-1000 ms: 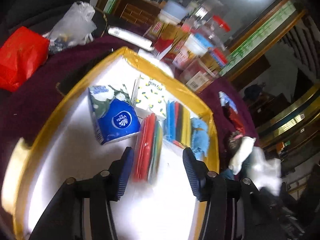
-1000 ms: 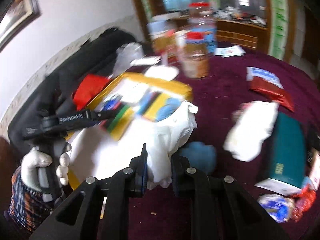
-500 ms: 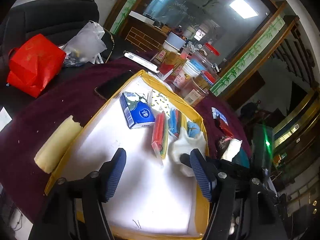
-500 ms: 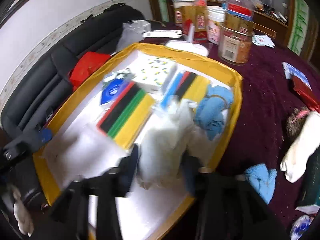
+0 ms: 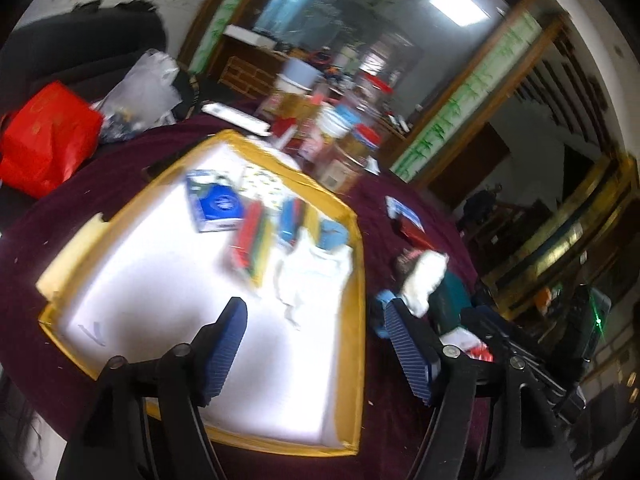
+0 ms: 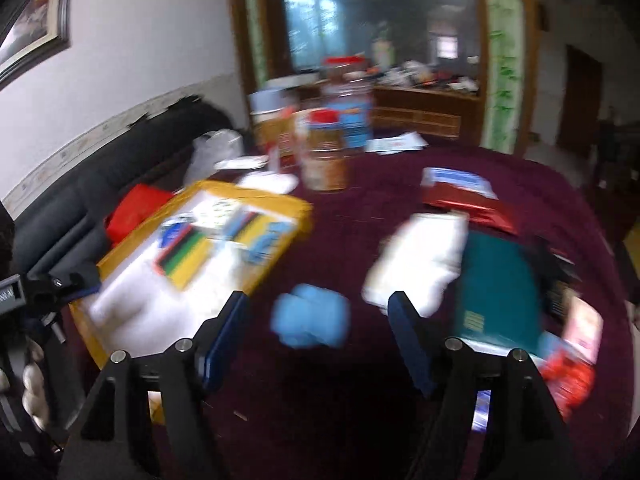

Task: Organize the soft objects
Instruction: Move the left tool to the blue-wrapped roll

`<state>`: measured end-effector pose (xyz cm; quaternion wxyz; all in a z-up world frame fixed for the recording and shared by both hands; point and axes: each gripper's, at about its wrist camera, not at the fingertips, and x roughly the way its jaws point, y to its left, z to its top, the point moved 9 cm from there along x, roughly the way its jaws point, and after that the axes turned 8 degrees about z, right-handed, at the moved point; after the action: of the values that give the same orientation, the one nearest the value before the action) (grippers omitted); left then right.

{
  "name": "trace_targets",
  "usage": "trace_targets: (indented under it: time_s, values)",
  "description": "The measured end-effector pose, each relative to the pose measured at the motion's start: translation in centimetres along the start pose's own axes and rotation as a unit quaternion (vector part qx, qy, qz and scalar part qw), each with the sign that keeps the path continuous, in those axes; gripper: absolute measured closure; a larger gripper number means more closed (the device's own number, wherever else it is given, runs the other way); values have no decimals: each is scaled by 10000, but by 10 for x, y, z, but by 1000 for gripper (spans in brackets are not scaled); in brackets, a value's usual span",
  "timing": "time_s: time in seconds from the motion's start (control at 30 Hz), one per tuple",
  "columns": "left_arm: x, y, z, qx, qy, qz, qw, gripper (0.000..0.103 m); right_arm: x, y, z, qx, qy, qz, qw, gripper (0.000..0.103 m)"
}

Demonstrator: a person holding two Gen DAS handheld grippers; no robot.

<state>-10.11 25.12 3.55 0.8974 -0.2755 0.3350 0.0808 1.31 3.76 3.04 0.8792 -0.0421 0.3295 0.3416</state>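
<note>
A yellow-rimmed tray with a white floor holds a blue tissue pack, a striped folded cloth, a blue cloth and a crumpled white cloth by its right rim. My left gripper hovers over the tray's near end, jaws opening, nothing between them. My right gripper is over the maroon table to the right of the tray, jaws opening and empty. A blue cloth lies on the table ahead of them. A white cloth lies further right.
A teal book and red packets lie at the right of the round table. Jars and boxes stand behind the tray. A red bag and a plastic bag sit on the dark sofa at left.
The right gripper let go of the white cloth, which now lies in the tray, then swung right over the table. The left gripper pulled back from the tray's contents and widened.
</note>
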Motion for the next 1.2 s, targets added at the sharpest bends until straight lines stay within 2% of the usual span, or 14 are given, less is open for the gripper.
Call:
trace_targets:
  time_s: [0.2, 0.37, 0.6, 0.83, 1.07, 1.2]
  values:
    - [8, -56, -29, 709, 253, -144, 9971, 27, -52, -86, -32, 560, -258, -639, 9960, 29]
    - [22, -97, -57, 1052, 611, -307, 9921, 27, -82, -164, -46, 1463, -580, -922, 9832, 29]
    - [32, -141, -90, 1549, 923, -343, 9830, 27, -79, -233, -46, 1822, -778, -1358, 9707, 29]
    - [52, -160, -109, 1768, 1243, -256, 9760, 27, -78, -265, -65, 2317, -975, -1359, 9583, 29]
    - [80, -192, -127, 1958, 1559, -403, 9673, 27, -88, -290, -81, 3022, -1139, -1083, 9402, 29]
    - [96, -211, -139, 2164, 1700, -426, 9604, 28, -83, -300, -89, 3409, -1080, -853, 9300, 29]
